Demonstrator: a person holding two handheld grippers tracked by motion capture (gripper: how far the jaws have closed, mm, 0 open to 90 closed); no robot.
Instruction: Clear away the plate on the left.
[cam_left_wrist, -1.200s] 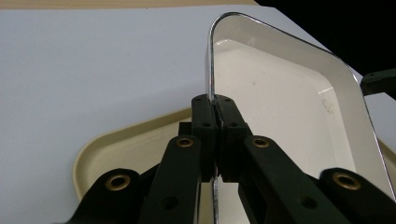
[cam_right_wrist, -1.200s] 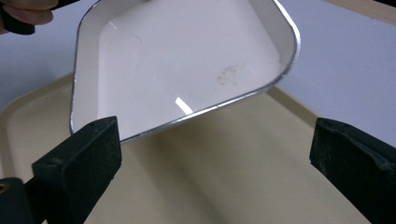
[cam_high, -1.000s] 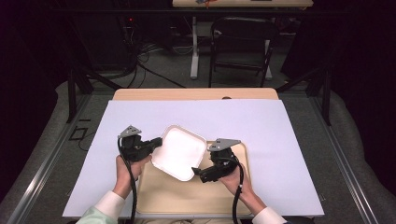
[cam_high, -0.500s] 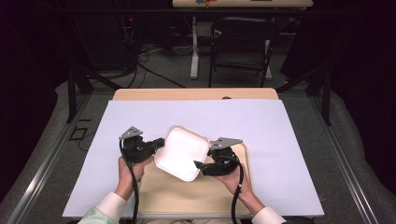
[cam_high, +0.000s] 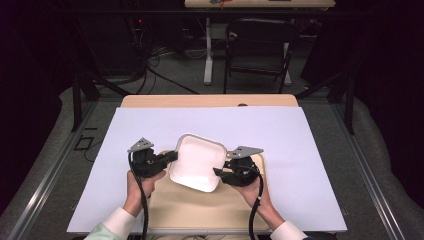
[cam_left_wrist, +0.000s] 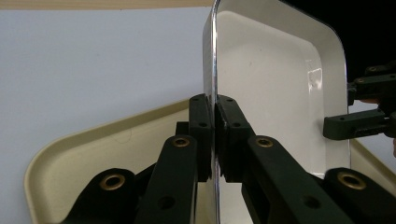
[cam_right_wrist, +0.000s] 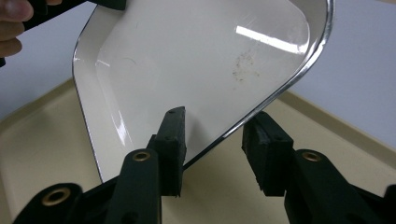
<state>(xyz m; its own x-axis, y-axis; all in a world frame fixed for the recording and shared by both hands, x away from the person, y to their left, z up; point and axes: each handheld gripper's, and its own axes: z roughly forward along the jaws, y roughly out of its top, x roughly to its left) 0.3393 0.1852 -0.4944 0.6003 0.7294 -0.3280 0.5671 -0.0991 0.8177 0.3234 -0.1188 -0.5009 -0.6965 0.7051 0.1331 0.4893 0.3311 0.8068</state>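
Tray (cam_high: 215, 210) of beige plastic lay on a white sheet (cam_high: 310, 145) covering the table in the high view, and above it a white square dish (cam_high: 197, 161) hung tilted between the two grippers. The left gripper (cam_high: 170, 156) met the dish at its left edge; the right gripper (cam_high: 218, 173) sat at its lower right corner. Each was held in a hand coming from the bottom edge.

In the left gripper view, the left gripper (cam_left_wrist: 214, 135) had its jaws closed tight on the dish (cam_left_wrist: 275, 84) rim, which stood edge-on between the pads, the tray (cam_left_wrist: 93, 149) below. The other gripper showed at the far right.

In the right gripper view, the right gripper (cam_right_wrist: 215, 140) had its jaws spread apart, straddling the dish (cam_right_wrist: 187, 60) rim without pinching it, above the tray (cam_right_wrist: 42, 149)
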